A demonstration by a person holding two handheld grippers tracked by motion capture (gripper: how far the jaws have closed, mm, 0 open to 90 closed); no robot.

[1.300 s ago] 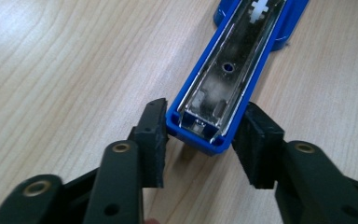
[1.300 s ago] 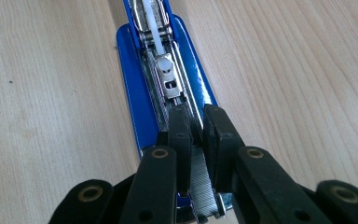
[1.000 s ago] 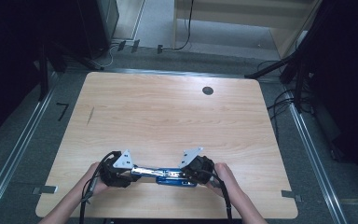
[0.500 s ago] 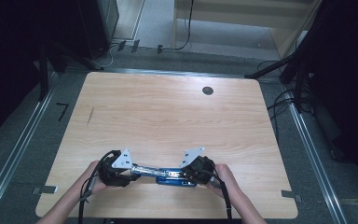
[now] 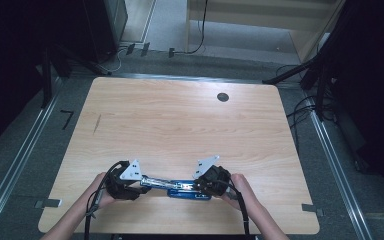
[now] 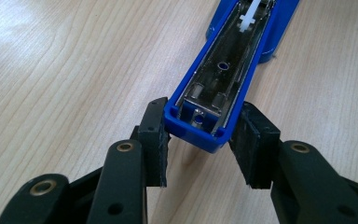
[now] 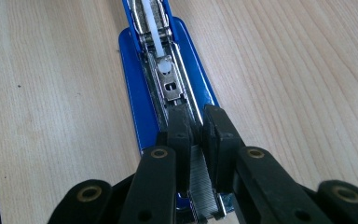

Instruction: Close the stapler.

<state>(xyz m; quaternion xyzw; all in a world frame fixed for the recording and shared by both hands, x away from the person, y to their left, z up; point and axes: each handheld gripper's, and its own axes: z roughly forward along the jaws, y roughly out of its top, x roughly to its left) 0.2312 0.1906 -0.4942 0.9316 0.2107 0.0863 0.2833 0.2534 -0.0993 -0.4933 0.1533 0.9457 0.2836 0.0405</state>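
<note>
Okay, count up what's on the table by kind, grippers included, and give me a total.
Blue stapler, swung open: 1
Strip of staples, pinched by the right gripper: 1
Grippers, left gripper clamped on the stapler's blue top end, right gripper: 2
Dark round hole in the table: 1
Total: 5

change: none seen | grippers, hands and stapler (image 5: 189,188) lie as before
</note>
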